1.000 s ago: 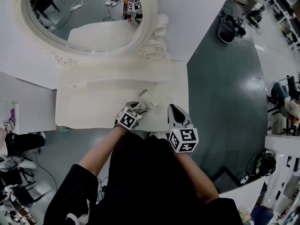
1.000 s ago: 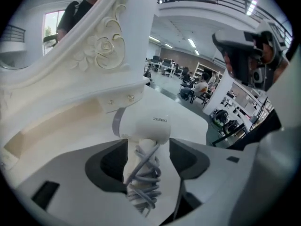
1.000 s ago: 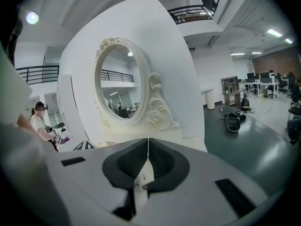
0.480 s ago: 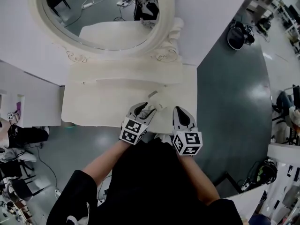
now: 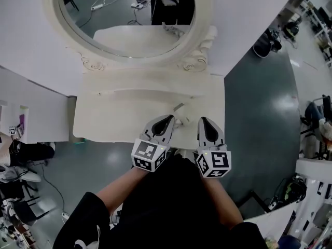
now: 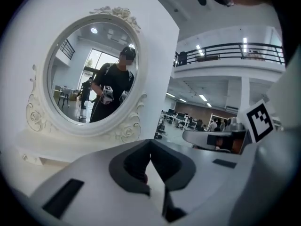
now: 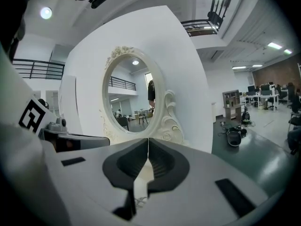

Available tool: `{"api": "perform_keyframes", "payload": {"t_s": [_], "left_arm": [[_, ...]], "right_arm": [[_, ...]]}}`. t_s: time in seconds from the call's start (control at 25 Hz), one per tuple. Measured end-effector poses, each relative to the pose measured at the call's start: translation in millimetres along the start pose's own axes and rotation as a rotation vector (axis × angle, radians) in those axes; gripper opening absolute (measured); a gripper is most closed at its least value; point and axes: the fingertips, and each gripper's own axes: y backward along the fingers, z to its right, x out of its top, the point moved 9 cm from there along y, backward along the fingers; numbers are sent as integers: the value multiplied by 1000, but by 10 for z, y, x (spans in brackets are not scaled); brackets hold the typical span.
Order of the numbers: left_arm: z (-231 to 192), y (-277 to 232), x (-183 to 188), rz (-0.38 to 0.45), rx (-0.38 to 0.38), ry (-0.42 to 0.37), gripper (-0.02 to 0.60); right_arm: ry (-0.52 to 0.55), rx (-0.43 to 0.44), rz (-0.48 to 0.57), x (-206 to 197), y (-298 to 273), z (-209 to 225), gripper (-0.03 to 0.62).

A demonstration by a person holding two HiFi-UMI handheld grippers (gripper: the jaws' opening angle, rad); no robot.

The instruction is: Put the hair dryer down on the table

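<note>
The white hair dryer (image 5: pixel 181 117) lies on the white dressing table (image 5: pixel 119 118), close to its front edge, and only a small part of it shows between the two grippers. My left gripper (image 5: pixel 169 119) sits just left of it, jaws shut and empty; the left gripper view (image 6: pixel 150 141) shows them pressed together with nothing between. My right gripper (image 5: pixel 204 121) hovers just right of the dryer, over the table's front right corner. Its jaws are shut and empty in the right gripper view (image 7: pixel 148 140) too. Neither gripper touches the dryer.
An oval mirror (image 5: pixel 129 14) in an ornate white frame stands at the back of the table and reflects the person. Dark grey floor (image 5: pixel 259 102) lies to the right of the table. A white cabinet (image 5: pixel 31 108) adjoins the table on the left.
The left gripper had the hair dryer between its wide jaws; it has let go, drawn back toward the person and shut. The dryer now rests on the table.
</note>
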Motion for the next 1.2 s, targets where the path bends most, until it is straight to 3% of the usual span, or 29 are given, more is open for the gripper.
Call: {"api": "perform_keyframes", "payload": {"t_s": [0.28, 0.8, 1.2], "left_arm": [[-166, 248, 380, 70, 17, 10, 15], [-396, 276, 718, 113, -31, -28, 15], [-434, 328, 703, 101, -64, -44, 15]], "right_arm": [[140, 15, 35, 267, -93, -454, 18], [209, 7, 78, 607, -370, -912, 18], [198, -6, 88, 605, -423, -1106, 18]]}}
